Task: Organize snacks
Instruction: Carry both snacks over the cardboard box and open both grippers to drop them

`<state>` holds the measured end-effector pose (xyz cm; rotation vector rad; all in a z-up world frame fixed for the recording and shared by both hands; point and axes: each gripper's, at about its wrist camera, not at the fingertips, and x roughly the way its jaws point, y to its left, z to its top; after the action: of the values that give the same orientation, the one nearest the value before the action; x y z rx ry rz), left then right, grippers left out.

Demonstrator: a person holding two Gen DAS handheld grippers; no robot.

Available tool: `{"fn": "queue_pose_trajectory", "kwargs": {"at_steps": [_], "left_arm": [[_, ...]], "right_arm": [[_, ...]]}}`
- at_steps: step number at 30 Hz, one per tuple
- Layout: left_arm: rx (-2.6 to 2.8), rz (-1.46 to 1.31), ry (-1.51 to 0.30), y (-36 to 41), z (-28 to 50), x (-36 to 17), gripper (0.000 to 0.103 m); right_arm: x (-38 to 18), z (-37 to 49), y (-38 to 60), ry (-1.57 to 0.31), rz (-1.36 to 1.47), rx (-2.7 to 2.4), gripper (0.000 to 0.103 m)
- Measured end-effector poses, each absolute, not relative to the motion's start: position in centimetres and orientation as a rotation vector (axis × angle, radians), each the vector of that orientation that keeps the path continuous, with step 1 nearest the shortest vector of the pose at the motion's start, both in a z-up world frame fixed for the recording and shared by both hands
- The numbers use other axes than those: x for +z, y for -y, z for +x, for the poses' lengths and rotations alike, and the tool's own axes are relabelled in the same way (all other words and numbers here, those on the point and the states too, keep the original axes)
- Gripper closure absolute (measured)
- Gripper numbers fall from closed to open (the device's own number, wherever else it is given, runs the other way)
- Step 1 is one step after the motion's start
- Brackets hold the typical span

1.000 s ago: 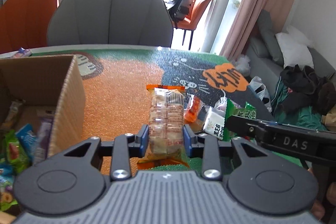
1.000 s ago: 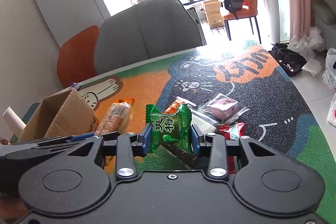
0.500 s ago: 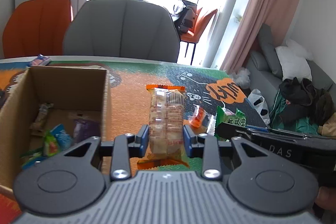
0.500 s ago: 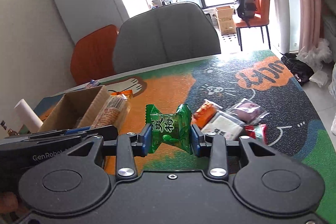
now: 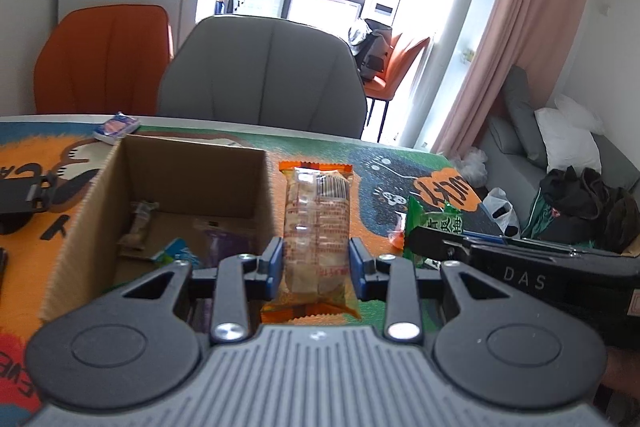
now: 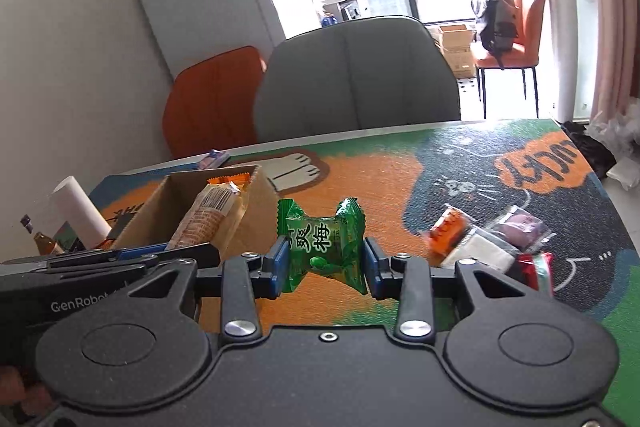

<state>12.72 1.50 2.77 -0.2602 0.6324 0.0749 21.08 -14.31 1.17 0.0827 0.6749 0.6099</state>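
My left gripper (image 5: 316, 263) is shut on a long orange-ended cracker packet (image 5: 316, 223), held lengthwise just right of an open cardboard box (image 5: 192, 163). Several snacks lie in the box. In the right wrist view my right gripper (image 6: 325, 263) is shut on a green plum candy packet (image 6: 322, 247) above the orange part of the mat. That view also shows the cracker packet (image 6: 212, 215) and the left gripper (image 6: 172, 253) beside the box (image 6: 256, 211). In the left wrist view the right gripper (image 5: 436, 247) carries the green packet (image 5: 438, 219) at the right.
Several loose snacks (image 6: 488, 243) lie on the mat at the right. A grey chair (image 5: 264, 75) and an orange chair (image 5: 104, 59) stand behind the table. A paper roll (image 6: 82, 211) and a small bottle (image 6: 42, 241) sit left of the box. A small blue packet (image 5: 116, 127) lies behind it.
Both grippers rose and moved left toward the box, each still holding its packet. The box has come closer to the middle of both views, and its inside shows more.
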Motion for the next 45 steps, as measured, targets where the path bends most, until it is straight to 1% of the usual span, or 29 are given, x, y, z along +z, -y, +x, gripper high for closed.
{"fn": "queue_pose_trajectory", "kwargs": {"at_steps": [9, 25, 32, 38, 45], "left_arm": [[0.131, -0.276, -0.61, -4.2, 11.1, 3.5, 0.07], [0.254, -0.356, -0.628, -10.3, 11.1, 1.3, 0.07], [0.258, -0.352, -0.656, -11.1, 11.2, 0.3, 0.055], [0.26, -0.369, -0.64, -12.1, 9.6, 0.8, 0.048], [0.27, -0.362, -0.627, -13.0, 8.0, 1.5, 0.043]], "right_arm": [[1.8, 20.3, 11.3, -0.659, 0.06, 0.664, 0.066], [1.3, 20.1, 7.7, -0.67, 0.031, 0.7, 0.066], [1.1, 20.2, 6.4, -0.675, 0.024, 0.711, 0.066], [0.9, 20.6, 4.8, -0.679, 0.014, 0.723, 0.066], [1.2, 20.8, 2.6, -0.677, 0.016, 0.747, 0.066]]}}
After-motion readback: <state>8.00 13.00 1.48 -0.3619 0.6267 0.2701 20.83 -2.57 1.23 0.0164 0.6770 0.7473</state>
